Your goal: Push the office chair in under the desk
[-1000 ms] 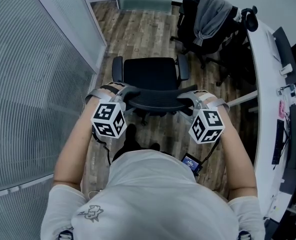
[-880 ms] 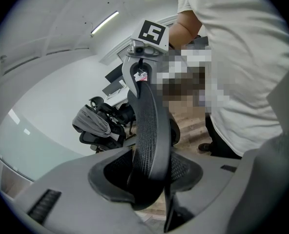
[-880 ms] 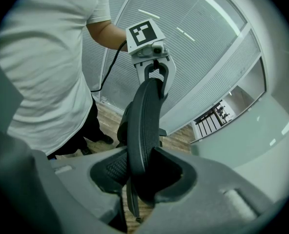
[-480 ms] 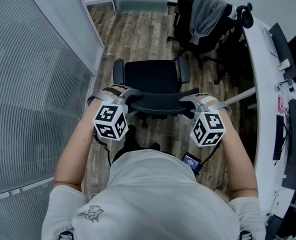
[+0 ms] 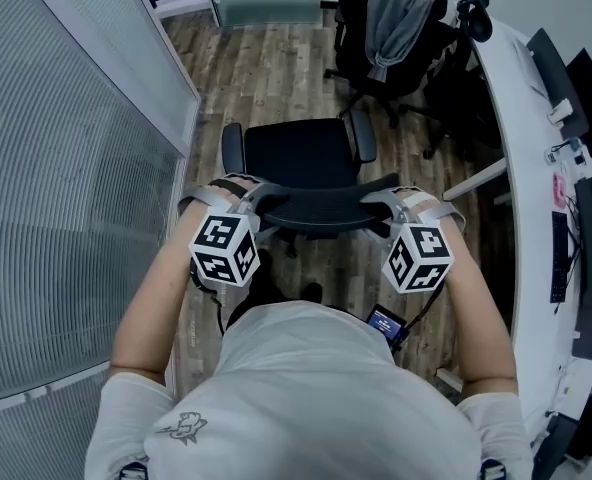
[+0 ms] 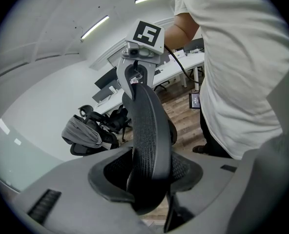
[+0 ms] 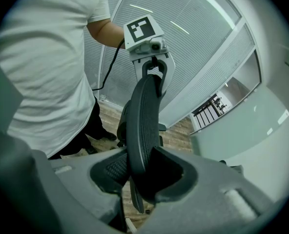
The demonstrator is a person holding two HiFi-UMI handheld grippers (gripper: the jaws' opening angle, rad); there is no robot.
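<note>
A black mesh office chair (image 5: pixel 298 153) stands on the wood floor right in front of me, its seat pointing away. My left gripper (image 5: pixel 248 200) is shut on the left end of the backrest's top edge (image 5: pixel 321 208), and my right gripper (image 5: pixel 388 203) is shut on its right end. In the left gripper view the mesh backrest (image 6: pixel 149 140) runs between the jaws of the left gripper (image 6: pixel 147 172) toward the right gripper (image 6: pixel 134 77). The right gripper view shows the backrest (image 7: pixel 142 126) clamped in the right gripper (image 7: pixel 139 172). The white curved desk (image 5: pixel 516 138) runs along the right.
A second black chair (image 5: pixel 396 28) with a grey garment draped over it stands at the desk's far end. A glass partition with blinds (image 5: pixel 66 168) lines the left side. Monitors and a keyboard (image 5: pixel 558 258) lie on the desk. A phone-like device (image 5: pixel 381 323) hangs at my hip.
Both grippers and the chair have moved together across the floor. The far chair and the desk have slid left in the head view. Both grips look unchanged.
</note>
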